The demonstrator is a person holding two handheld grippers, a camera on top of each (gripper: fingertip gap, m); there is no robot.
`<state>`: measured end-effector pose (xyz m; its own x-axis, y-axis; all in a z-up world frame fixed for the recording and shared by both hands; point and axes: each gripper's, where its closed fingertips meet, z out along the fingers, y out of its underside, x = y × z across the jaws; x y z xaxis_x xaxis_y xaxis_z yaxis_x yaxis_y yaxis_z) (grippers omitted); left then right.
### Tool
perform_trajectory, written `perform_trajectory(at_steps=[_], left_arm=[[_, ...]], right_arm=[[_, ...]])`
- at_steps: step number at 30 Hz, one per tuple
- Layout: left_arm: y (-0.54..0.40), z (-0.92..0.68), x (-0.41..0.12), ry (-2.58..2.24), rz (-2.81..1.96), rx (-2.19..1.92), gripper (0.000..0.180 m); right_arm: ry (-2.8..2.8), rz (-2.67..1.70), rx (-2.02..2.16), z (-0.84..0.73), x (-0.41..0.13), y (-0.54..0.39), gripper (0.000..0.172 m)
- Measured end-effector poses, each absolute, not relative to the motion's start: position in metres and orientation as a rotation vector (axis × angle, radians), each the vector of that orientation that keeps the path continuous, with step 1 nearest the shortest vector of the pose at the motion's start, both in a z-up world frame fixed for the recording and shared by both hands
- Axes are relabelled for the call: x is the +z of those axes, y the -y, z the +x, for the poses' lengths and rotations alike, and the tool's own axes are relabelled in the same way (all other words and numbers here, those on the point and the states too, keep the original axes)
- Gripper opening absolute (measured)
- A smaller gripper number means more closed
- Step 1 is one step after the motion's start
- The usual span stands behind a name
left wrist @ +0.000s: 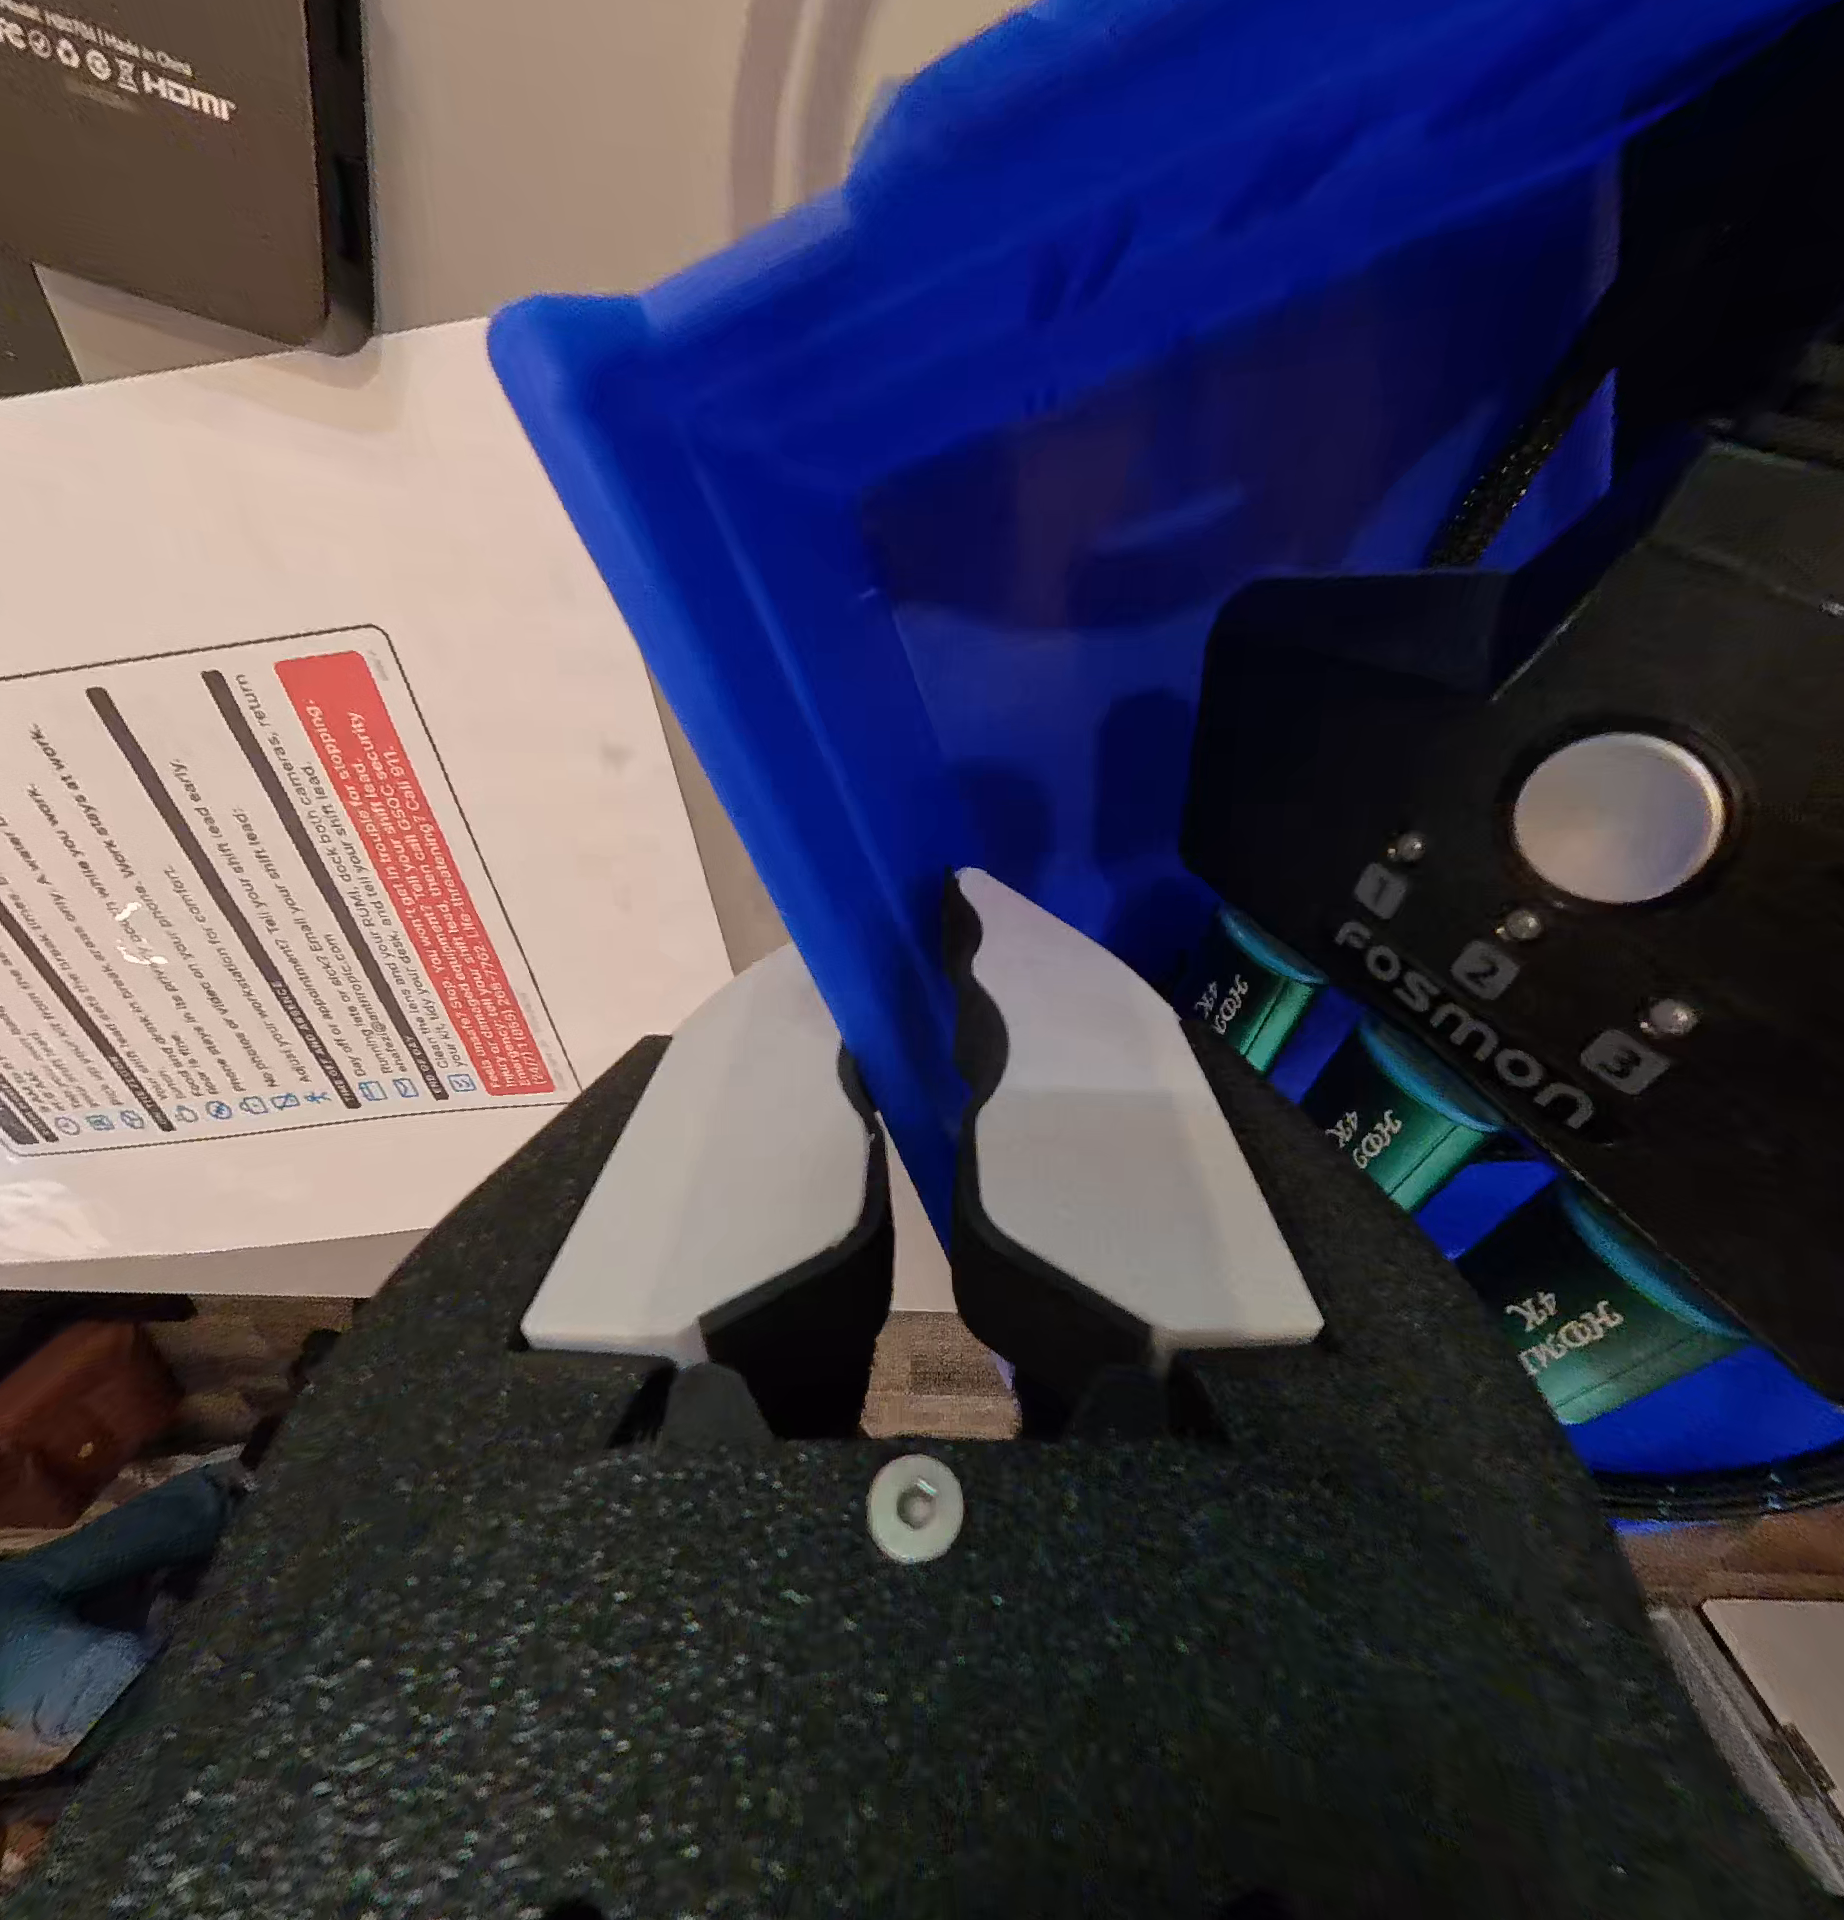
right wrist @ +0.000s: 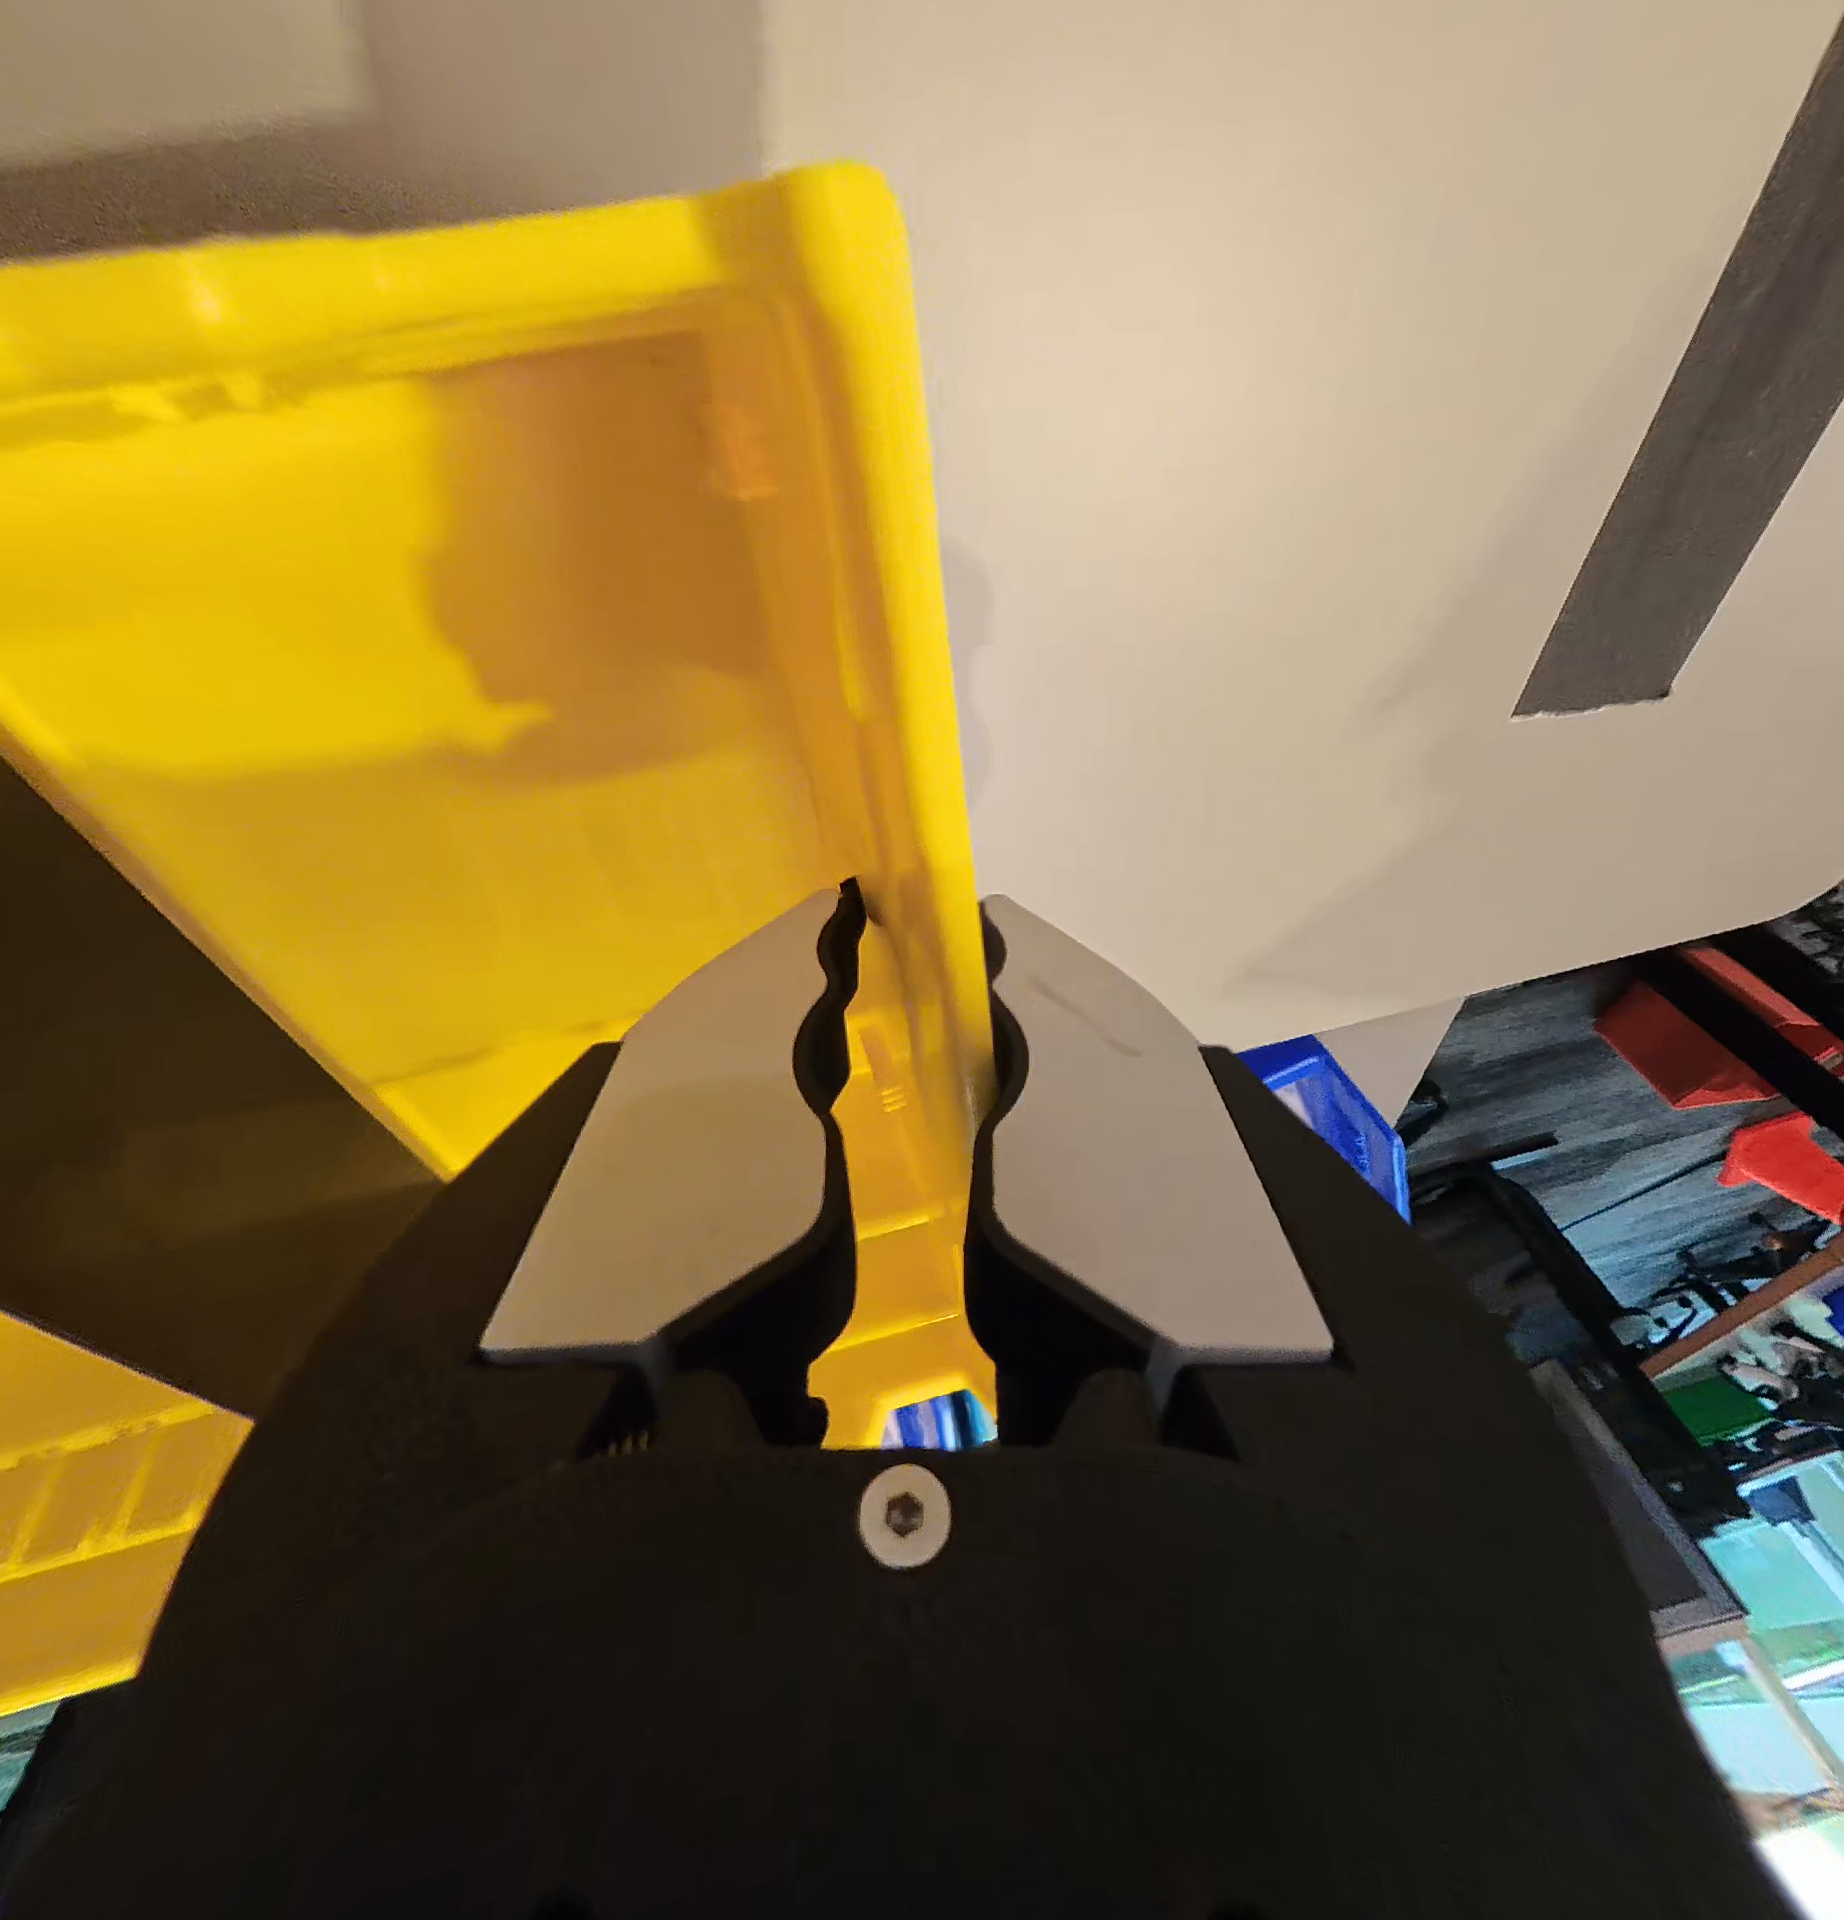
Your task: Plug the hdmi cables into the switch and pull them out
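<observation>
Left gripper (left wrist: 913, 987) clamps the side wall of one blue bin (left wrist: 1053, 416) holding one black switch box (left wrist: 1583, 935) with three green plugs (left wrist: 1396, 1132). Right gripper (right wrist: 918, 987) pinches one yellow bin's (right wrist: 430, 623) rim at the white table (right wrist: 1313, 468) edge.

A smooth, glossy blue plastic bin (left wrist: 1001, 468) sits clamped in the left gripper (left wrist: 913, 997), whose black body looks grainy and matt. Between the right gripper's (right wrist: 918, 935) pale, smooth fingers (right wrist: 1084, 1091), a yellow plastic bin (right wrist: 482, 623) shines.
</observation>
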<state>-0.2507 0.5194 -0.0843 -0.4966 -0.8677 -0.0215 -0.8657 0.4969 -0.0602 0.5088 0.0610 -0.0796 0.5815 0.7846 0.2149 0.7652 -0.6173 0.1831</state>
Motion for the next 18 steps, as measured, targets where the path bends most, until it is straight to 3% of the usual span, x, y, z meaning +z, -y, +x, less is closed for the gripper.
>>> perform_trajectory(at_steps=[18], left_arm=[[-0.54, -0.273, -0.083, -2.781, -1.421, 0.187, 0.014]], right_arm=[[-1.265, 2.72, 0.546, 0.559, -0.078, -0.052, 0.023]])
